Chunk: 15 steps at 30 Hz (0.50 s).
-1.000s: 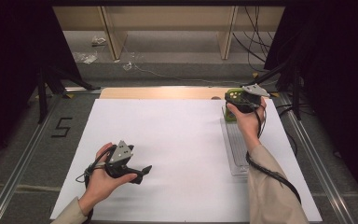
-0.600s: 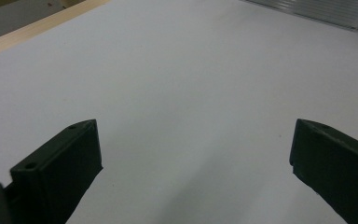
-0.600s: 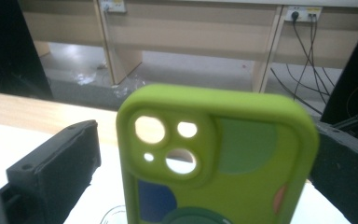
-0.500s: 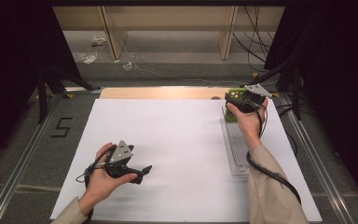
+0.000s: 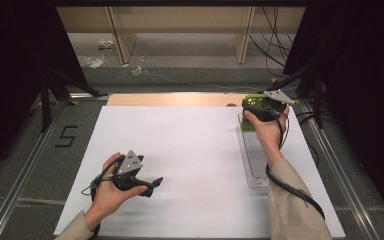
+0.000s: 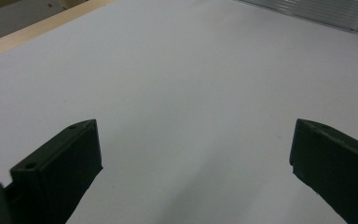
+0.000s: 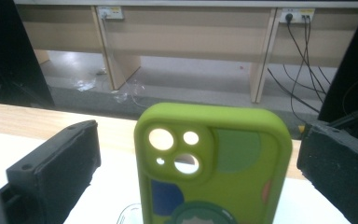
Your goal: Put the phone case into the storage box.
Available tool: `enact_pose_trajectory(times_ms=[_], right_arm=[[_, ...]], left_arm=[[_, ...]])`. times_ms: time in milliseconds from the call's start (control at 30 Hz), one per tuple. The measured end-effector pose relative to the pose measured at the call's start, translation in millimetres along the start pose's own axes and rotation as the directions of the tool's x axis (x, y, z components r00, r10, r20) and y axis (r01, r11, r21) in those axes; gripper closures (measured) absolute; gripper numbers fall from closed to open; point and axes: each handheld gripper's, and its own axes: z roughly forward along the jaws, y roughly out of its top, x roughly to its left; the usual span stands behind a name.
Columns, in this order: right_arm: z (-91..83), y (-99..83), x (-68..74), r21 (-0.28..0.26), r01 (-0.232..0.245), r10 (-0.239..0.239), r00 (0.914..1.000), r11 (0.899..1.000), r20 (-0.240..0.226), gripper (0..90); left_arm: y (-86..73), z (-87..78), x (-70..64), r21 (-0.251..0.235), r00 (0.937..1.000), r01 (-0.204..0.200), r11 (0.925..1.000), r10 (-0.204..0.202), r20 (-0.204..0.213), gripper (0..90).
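A lime-green phone case [image 7: 212, 163] with camera cut-outs and coloured shapes stands upright between the jaws of my right gripper [image 7: 196, 175]. The jaws are spread wide, with a gap on each side of the case. In the high view the right gripper [image 5: 260, 111] is at the far right of the white mat, at the far end of a clear ribbed tray [image 5: 254, 162], and the green case [image 5: 251, 99] shows just ahead of it. My left gripper [image 5: 152, 184] rests low over the near left of the mat [image 5: 180, 145]. Its jaws [image 6: 193, 172] are wide apart with nothing between them.
A wooden strip [image 5: 170, 100] runs along the mat's far edge. Beyond it are the floor, shelf legs and loose cables [image 5: 275, 45]. Metal rails [image 5: 25, 165] flank the table. A "5" [image 5: 66, 136] is marked left of the mat.
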Motion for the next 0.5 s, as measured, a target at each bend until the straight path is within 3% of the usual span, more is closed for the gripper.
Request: enact_pose_trajectory(times_ms=[267, 500], right_arm=[[-13.1, 1.7, 3.5, 0.046, -0.002, 0.002, 0.9999, 0.999, -0.011, 0.4], [-26.7, 1.5, 9.7, 0.046, 0.009, -0.007, 0.9991, 0.999, -0.041, 0.4]], left_arm=[[0.4, 0.0, -0.2, -0.001, 1.0, 0.0, 1.0, 0.0, 0.0, 1.5], [0.4, 0.0, -0.1, -0.002, 1.0, 0.002, 1.0, -0.002, 0.0, 1.5]])
